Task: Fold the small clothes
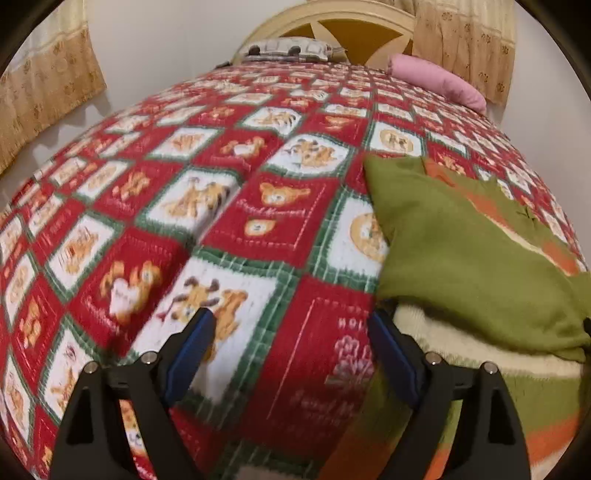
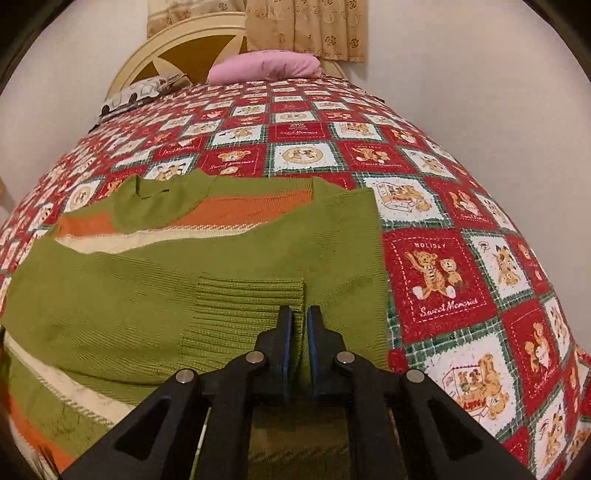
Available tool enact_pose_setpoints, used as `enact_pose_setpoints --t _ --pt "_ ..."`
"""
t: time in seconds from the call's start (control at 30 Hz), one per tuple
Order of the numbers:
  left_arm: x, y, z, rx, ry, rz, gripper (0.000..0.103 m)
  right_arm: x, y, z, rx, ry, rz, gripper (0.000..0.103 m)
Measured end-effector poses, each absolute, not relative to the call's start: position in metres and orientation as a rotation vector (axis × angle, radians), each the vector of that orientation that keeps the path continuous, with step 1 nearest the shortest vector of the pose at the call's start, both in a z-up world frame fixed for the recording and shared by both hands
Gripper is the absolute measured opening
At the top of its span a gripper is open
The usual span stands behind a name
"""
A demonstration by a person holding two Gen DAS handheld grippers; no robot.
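The right gripper point(image 2: 300, 314) is seen from behind, its jaws nearly closed on a fold of the ribbed cuff point(image 2: 243, 306) of a green sweater point(image 2: 147, 295). The sweater, banded in orange and cream, is laid across a bed point(image 2: 443, 206) covered by a red, white and green teddy-bear quilt point(image 2: 439, 280). One sleeve is folded over the body of the sweater. At the head of the bed, a pink pillow point(image 2: 266, 66) and a patterned pillow point(image 2: 144, 90) are set against a cream headboard point(image 2: 166, 40). Tan curtains point(image 2: 306, 26) are hung behind it.
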State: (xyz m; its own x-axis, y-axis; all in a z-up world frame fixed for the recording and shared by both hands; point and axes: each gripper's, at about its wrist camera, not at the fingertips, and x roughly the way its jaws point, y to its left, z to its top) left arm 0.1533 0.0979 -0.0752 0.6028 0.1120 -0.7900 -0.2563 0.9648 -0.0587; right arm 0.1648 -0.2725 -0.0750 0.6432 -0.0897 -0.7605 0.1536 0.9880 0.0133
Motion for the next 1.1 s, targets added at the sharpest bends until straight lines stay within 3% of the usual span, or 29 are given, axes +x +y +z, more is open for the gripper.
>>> enact_pose_setpoints --t 0.27,0.43,0.67,0.77,0.9,0.97,1.0,1.03,1.1 --pt "0.131 0.118 -0.033 -0.146 0.744 0.195 0.088 0.111 -0.319 -0.021 0.199 0.669 -0.255 0.01" --pt "0.162 0.098 -0.014 -0.157 0.697 0.147 0.092 0.115 -0.299 -0.019 0.226 0.742 -0.095 0.011" --pt "0.195 0.062 -0.071 -0.051 0.882 0.168 0.096 0.139 -0.241 -0.073 -0.016 0.91 -0.031 0.011" --pt "0.196 0.077 -0.077 -0.147 0.9 0.156 0.103 0.138 -0.241 -0.076 -0.024 0.865 -0.05 0.013" --pt "0.197 0.079 -0.08 -0.169 0.903 0.153 0.103 0.134 -0.234 -0.078 -0.063 0.847 -0.072 0.015" --pt "0.196 0.075 -0.079 -0.151 0.898 0.163 0.103 0.133 -0.237 -0.078 -0.059 0.84 -0.09 0.026" --pt "0.195 0.074 -0.078 -0.149 0.898 0.165 0.103 0.134 -0.24 -0.077 -0.058 0.84 -0.114 0.035" --pt "0.192 0.074 -0.077 -0.146 0.895 0.171 0.103 0.133 -0.245 -0.077 -0.048 0.838 -0.163 0.053" --pt "0.182 0.07 -0.071 -0.13 0.879 0.175 0.103 0.134 -0.256 -0.077 0.012 0.837 -0.142 0.054"
